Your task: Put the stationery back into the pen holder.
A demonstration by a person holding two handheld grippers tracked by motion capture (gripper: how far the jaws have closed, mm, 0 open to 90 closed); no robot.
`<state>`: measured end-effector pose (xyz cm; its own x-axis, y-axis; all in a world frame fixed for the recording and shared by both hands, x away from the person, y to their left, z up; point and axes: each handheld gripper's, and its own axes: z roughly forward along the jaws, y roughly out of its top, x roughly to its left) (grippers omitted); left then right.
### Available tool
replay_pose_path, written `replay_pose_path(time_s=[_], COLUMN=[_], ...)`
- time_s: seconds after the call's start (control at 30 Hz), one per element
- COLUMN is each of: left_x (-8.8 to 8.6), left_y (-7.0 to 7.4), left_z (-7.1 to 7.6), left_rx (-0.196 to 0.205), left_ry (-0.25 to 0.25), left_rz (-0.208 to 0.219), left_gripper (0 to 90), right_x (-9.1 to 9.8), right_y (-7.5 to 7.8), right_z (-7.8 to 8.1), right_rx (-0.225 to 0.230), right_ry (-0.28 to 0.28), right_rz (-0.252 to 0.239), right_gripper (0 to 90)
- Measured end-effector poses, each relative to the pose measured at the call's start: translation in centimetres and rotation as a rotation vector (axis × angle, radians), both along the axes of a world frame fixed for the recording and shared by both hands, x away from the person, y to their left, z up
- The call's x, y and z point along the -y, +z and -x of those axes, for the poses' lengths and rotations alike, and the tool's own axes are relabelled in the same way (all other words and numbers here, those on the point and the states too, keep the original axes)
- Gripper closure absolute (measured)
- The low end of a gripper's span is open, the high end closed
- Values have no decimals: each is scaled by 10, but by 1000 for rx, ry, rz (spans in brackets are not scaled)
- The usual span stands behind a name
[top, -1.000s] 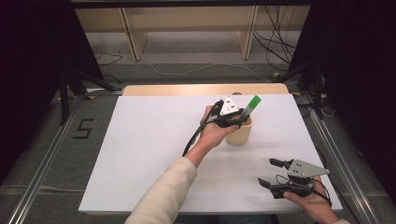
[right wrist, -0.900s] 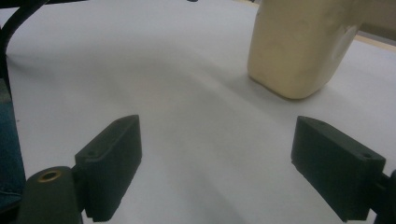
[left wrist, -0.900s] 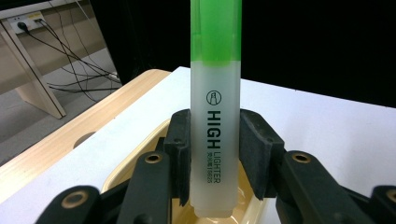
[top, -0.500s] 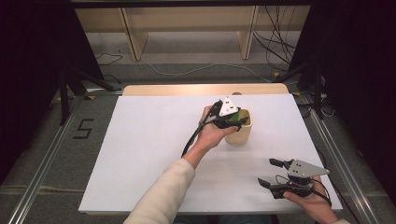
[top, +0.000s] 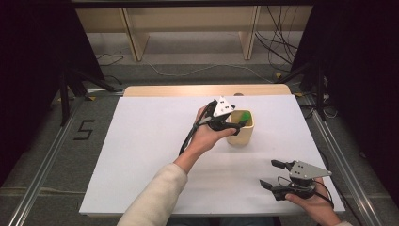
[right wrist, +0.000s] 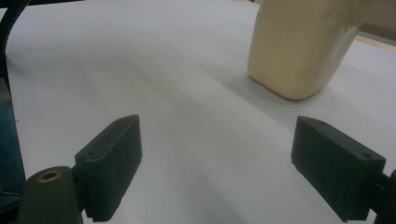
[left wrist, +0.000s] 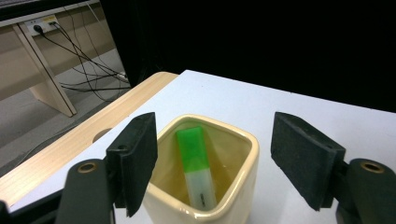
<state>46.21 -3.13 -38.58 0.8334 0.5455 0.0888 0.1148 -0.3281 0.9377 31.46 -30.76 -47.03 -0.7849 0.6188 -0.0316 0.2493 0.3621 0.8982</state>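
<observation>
Dropped into one cream cup, one green marker lies free; both claws gape, left just opened.

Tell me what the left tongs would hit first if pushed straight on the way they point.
Probably the cream cup: the left tongs, which have just been opening, straddle its rim with nothing gripped. The green marker leaning inside lies just beyond. Depth is hard to judge.

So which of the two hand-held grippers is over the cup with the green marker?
The left hand-held gripper, jaws open above the cream cup; the right hand-held gripper hovers open near the table's front edge.
</observation>
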Motion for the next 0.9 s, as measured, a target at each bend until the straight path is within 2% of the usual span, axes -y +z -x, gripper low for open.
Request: replay_pose_path(time_s=[0.2,0.4,0.9], left_x=[-11,-19,-44], left_y=[3,3,-5], left_z=[6,9,29], left_rx=[-5,-16,-46], left_ry=[2,13,20], left_rz=[-25,-30,-80], left_gripper=[293,283,254], right_x=[0,-1,-1], right_y=[0,0,0], right_z=[1,0,0], right_rx=[-9,-10,-11], right_ry=[-5,-5,-10], right_rz=[-1,-3,-1], right_gripper=[169,169,169])
